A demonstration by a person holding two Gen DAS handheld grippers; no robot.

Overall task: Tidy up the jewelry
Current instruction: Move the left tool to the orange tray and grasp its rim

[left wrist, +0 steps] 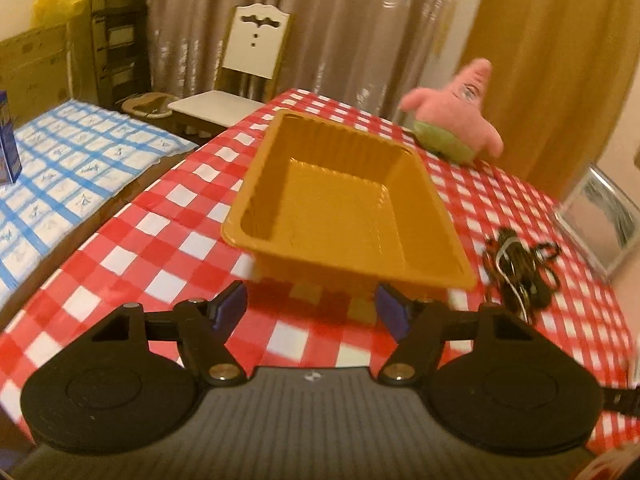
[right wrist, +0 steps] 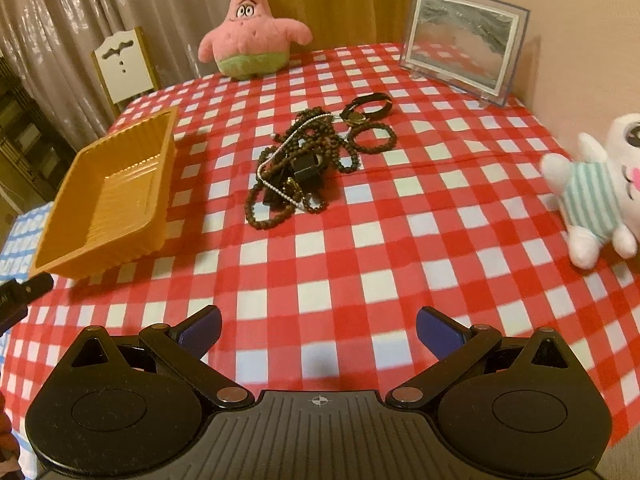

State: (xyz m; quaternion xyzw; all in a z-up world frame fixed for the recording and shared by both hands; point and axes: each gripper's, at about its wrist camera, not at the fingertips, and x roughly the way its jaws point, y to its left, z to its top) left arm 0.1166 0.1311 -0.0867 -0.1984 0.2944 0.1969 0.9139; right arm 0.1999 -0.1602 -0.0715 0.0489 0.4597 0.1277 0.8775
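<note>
A gold plastic tray [left wrist: 256,184] with nothing inside stands on the red-and-white checked tablecloth [left wrist: 140,264]. My left gripper [left wrist: 312,310] is open, its blue pads [left wrist: 230,308] just short of the tray's near end and apart from it. To the tray's right lies a tangled jewelry pile [left wrist: 520,268]. In the right wrist view the jewelry pile [right wrist: 300,164] has dark bead strings and a silver chain, with a watch [right wrist: 368,108] and a bead bracelet [right wrist: 372,140] behind it. My right gripper [right wrist: 318,334] is open over bare cloth, well short of the pile. The tray [right wrist: 156,216] sits left of it.
A pink star plush [right wrist: 250,28] stands at the table's far edge and a white plush [right wrist: 600,200] lies at the right. A framed picture [right wrist: 464,44] stands at the back right. Beyond the table are a white chair [left wrist: 248,52] and a blue-checked surface [left wrist: 72,168].
</note>
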